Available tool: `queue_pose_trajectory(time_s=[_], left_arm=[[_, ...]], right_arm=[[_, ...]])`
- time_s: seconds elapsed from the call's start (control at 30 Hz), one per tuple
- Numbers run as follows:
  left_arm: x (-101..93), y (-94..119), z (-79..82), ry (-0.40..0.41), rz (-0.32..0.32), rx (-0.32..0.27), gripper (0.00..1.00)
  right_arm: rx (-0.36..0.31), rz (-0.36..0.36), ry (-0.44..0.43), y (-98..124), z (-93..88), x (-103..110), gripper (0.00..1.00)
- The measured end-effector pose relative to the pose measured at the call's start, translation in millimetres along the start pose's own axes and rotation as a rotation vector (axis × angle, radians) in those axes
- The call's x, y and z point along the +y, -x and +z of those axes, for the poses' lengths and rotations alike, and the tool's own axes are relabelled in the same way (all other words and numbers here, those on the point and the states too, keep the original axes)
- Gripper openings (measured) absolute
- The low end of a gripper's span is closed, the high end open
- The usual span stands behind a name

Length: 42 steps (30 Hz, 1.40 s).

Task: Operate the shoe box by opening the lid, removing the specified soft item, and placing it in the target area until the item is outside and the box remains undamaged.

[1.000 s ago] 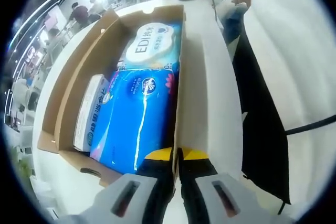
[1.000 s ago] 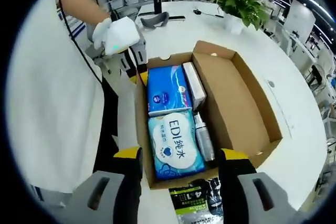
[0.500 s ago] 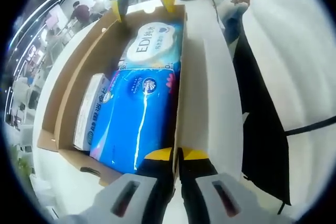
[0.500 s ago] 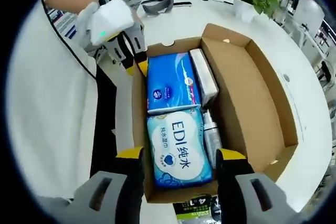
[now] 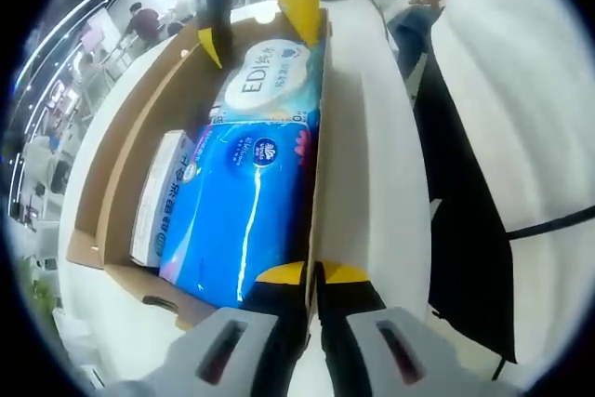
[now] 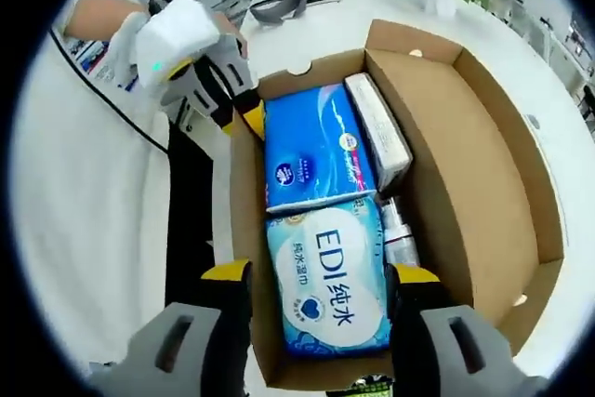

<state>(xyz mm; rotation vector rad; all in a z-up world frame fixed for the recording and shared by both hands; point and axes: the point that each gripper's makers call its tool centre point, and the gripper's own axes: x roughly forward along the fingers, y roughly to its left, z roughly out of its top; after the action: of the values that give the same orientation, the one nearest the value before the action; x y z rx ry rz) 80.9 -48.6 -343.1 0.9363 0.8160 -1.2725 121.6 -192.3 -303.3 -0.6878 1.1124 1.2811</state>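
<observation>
Looking along my right gripper (image 6: 319, 276), I see its two yellow-tipped jaws spread wide apart over the near end of the open cardboard box (image 6: 479, 151), one on each side of the wipes pack (image 6: 327, 285), the white and light-blue pack printed "EDI". Whether the tips touch the pack I cannot tell. The wipes pack lies flat inside the box, at the end nearest this gripper. Just beyond it in the box lies a bigger blue tissue pack (image 6: 316, 146), and beside that one, towards the middle of the box, a narrow white carton (image 6: 379, 130). Between the wipes pack and the bare cardboard half of the box rests a small silvery bottle (image 6: 398, 230). The box stands on a white table (image 6: 307, 30).

My left gripper (image 5: 312, 273) sits at the opposite end of the box (image 5: 112, 165), its jaws pressed together on the side wall at the corner beside the tissue pack (image 5: 242, 202). From the right gripper view it (image 6: 251, 121) shows at that far corner, with a gloved hand (image 6: 177, 39) on it. In the left gripper view, the wipes pack (image 5: 268, 79) lies at the far end of the box, between the other gripper's spread jaws.
</observation>
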Motion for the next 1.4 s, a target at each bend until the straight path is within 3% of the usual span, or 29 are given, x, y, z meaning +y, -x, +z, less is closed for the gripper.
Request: queue_pose_trajectory(time_s=[0.1, 0.3, 0.4, 0.67, 0.93, 1.4], left_arm=[[0.1, -0.1, -0.1, -0.001, 0.000, 0.000, 0.03], [0.1, 0.0, 0.1, -0.003, 0.000, -0.001, 0.03], [-0.1, 0.5, 0.4, -0.008, -0.001, -0.002, 0.03], [-0.3, 0.3, 0.1, -0.012, -0.006, -0.002, 0.03], [-0.8, 0.2, 0.2, -0.019, -0.012, -0.002, 0.03], [-0.8, 0.0, 0.2, -0.018, -0.009, -0.003, 0.03]], right_arm=[[0.018, 0.035, -0.015, -5.2, -3.2, 4.1, 0.59], [0.052, 0.036, -0.013, -14.0, -7.9, 2.7, 0.58], [0.097, -0.006, 0.003, -20.0, -16.1, -5.2, 0.54], [0.133, -0.010, 0.070, -33.4, -21.2, -5.4, 0.57], [0.172, -0.006, 0.085, -45.1, -24.5, -6.1, 0.61], [0.196, 0.053, 0.024, -51.2, -29.5, -9.6, 0.66]])
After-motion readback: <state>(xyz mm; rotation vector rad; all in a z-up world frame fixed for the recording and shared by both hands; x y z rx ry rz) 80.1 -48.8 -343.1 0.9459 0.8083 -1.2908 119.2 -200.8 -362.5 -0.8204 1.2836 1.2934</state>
